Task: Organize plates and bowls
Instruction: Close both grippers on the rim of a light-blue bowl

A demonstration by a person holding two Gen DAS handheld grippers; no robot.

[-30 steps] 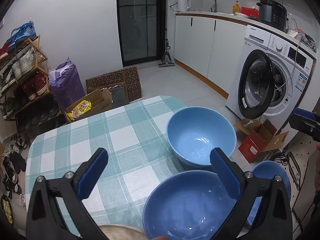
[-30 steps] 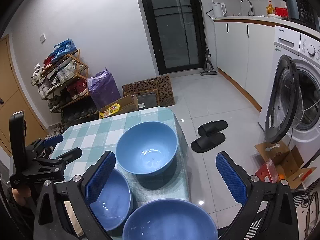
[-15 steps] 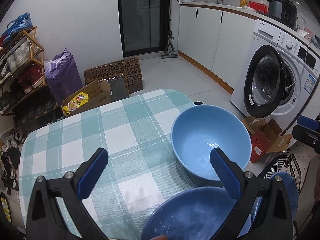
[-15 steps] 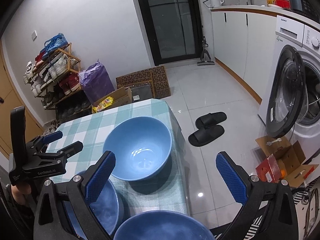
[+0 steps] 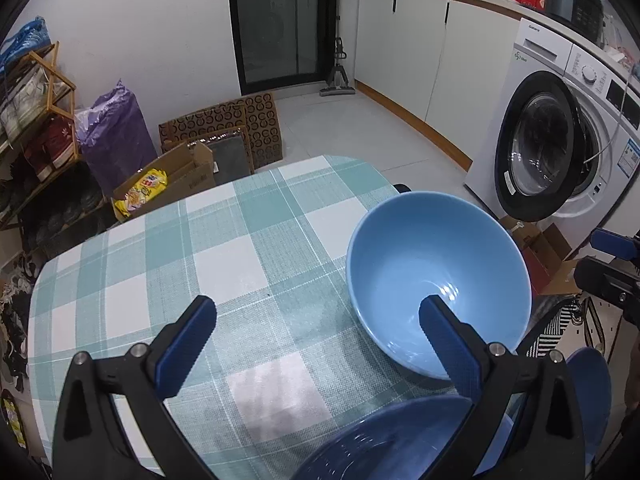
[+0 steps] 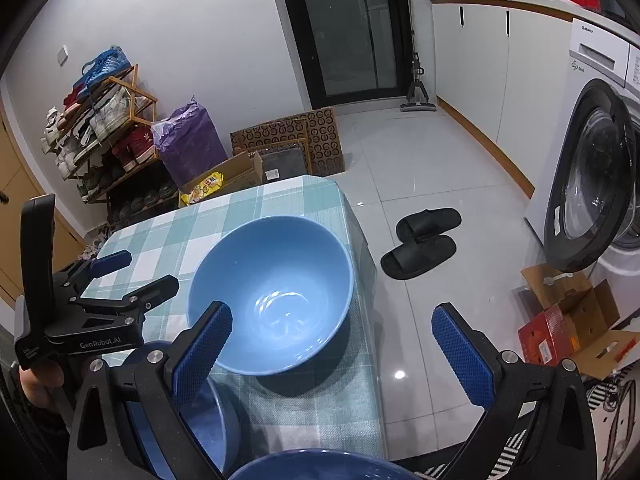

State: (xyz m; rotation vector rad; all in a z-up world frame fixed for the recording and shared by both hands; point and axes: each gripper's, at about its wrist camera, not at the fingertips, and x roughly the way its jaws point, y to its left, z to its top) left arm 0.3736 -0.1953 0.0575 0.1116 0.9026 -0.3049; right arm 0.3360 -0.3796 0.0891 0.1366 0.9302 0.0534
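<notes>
A large light-blue bowl (image 5: 438,280) stands on the checked tablecloth (image 5: 208,248) near the table's right edge; it also shows in the right wrist view (image 6: 272,292). A darker blue bowl (image 5: 384,444) sits nearer, at the bottom of the left wrist view, and low left in the right wrist view (image 6: 208,428). Another blue bowl (image 6: 320,468) lies at the bottom edge under my right gripper. My left gripper (image 5: 316,336) is open above the table, empty. My right gripper (image 6: 332,344) is open, empty, just right of the large bowl.
A washing machine (image 5: 560,136) with its door open stands to the right. Black slippers (image 6: 420,244) lie on the tiled floor. Cardboard boxes (image 6: 572,320), a purple bag (image 5: 116,136) and a shoe rack (image 6: 100,128) surround the table.
Both grippers have moved forward over the table. The large bowl looks bigger and closer. The near bowls have slid toward the bottom edges. Both grippers stay open.
</notes>
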